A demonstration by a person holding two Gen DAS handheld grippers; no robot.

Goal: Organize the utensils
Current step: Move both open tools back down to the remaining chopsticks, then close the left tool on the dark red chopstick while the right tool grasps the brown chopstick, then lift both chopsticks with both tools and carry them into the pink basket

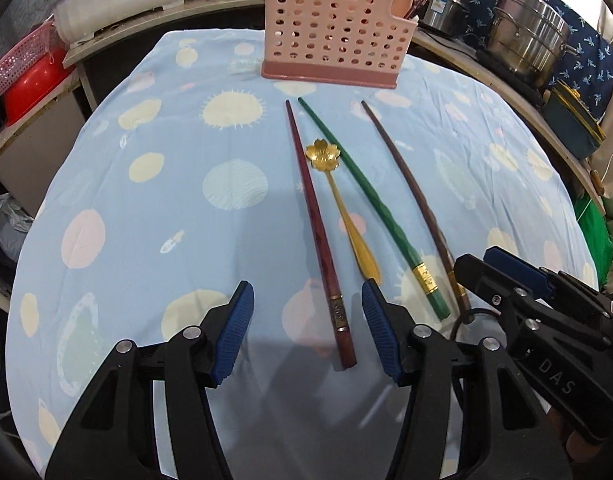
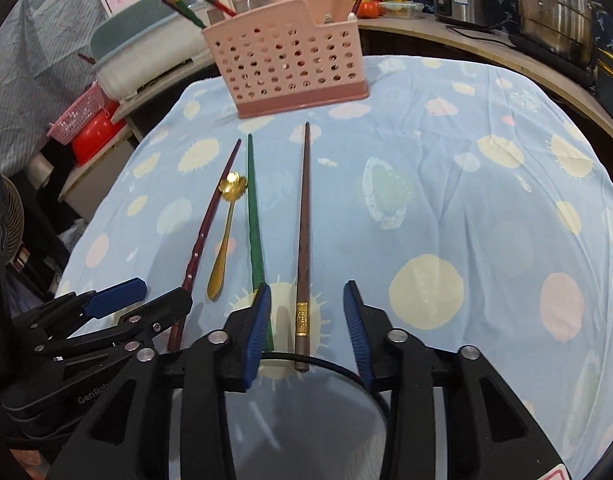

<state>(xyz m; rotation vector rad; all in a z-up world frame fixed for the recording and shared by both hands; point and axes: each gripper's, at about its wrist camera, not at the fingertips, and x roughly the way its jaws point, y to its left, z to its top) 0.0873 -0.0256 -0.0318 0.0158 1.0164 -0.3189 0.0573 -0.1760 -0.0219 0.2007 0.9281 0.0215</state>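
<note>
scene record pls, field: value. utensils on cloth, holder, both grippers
surface: blue patterned cloth
holder: pink perforated caddy, upright at far edge, already holding several utensils
on cloth, left to right: dark red chopstick; gold flower spoon; green chopstick; brown chopstick
layout: roughly parallel, narrow ends toward the caddy; spoon bowl toward the caddy
left gripper: open, astride the dark red chopstick's thick end, holding nothing
right gripper: open, astride the brown chopstick's thick end, holding nothing
</note>
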